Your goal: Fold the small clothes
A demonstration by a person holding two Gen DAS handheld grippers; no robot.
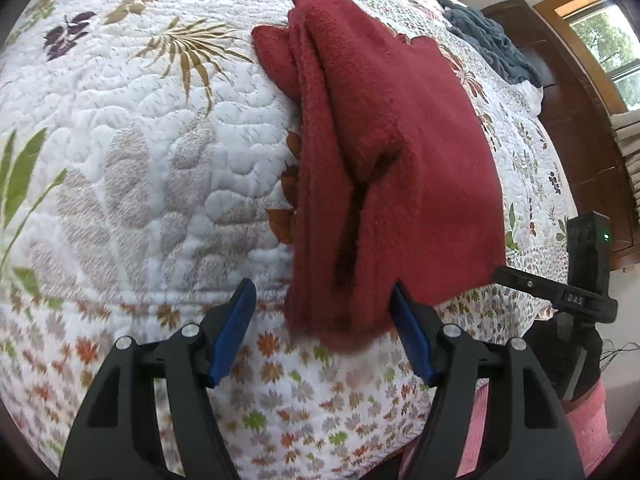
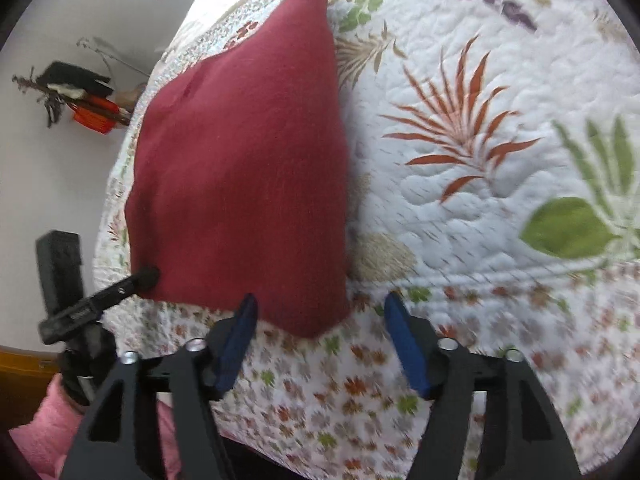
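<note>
Partly hidden: the underside layers of the red garment, folded over itself with a dark crease running toward 6 o'clock; how many layers lie beneath cannot be told. It rests on the floral quilt, near the bed's edge.

Left gripper: blue-padded jaws spread apart, holding nothing; the garment's near hem lies between the tips, and contact with the right-hand pad cannot be settled. Motion blur softens that hem.

Right gripper: jaws likewise apart and empty, the garment's lower corner between the tips. In this view the left gripper's finger shows at 8 o'clock, its tip touching the garment's corner.

Cut off at frame edge: pink sleeve at 7 o'clock, the hand mostly concealed by the gripper body.

Surroundings: crumpled blue-grey cloth at 1 o'clock, well apart from the garment; dark wooden headboard and window at 2 o'clock; an indistinct clutter of black and orange items on the floor at 10 o'clock, too blurred to identify.
</note>
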